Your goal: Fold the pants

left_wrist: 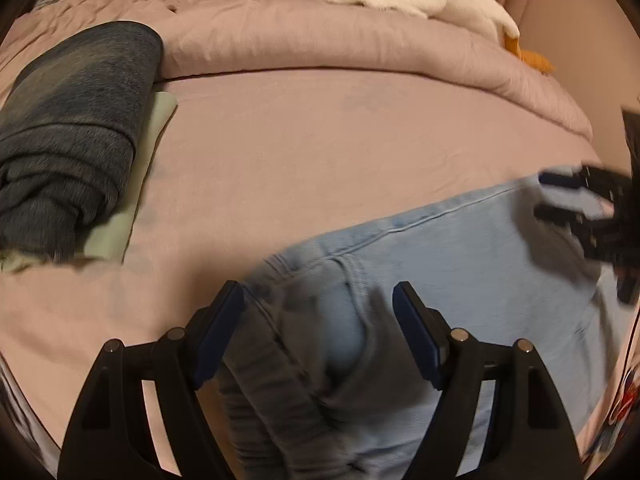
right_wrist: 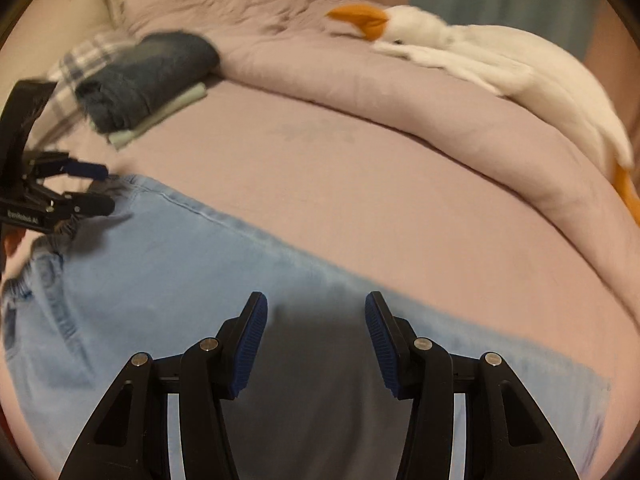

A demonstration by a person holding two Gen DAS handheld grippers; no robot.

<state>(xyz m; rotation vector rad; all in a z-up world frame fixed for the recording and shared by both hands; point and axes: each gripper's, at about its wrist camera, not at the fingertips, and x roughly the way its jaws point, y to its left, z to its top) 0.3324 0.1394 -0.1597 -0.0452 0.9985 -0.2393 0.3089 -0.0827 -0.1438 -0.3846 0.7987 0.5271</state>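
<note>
Light blue pants (right_wrist: 168,264) lie spread flat on the bed sheet (right_wrist: 360,184), filling the lower half of both wrist views; waistband end toward lower left of the right wrist view, leg running toward lower right. In the left wrist view the waist region, with seams and a pocket edge, sits in the lower centre, partly in shadow. Left claw (left_wrist: 318,308): jaws wide apart, hanging over the waist fabric, nothing between the pads; contact with the cloth cannot be told. Right claw (right_wrist: 316,320): jaws parted, poised above the leg, casting a dark shadow on the denim, gripping nothing. Each claw shows in the other's view, blurred at the frame edge. Upper left in both views: a folded dark blue garment (left_wrist: 76,128) stacked on a pale green folded piece (left_wrist: 136,184), well apart from the pants. Behind, a bunched mauve duvet (left_wrist: 320,40) runs across the top, with a white plush goose (right_wrist: 480,56), orange beak, lying on it, upper right.
</note>
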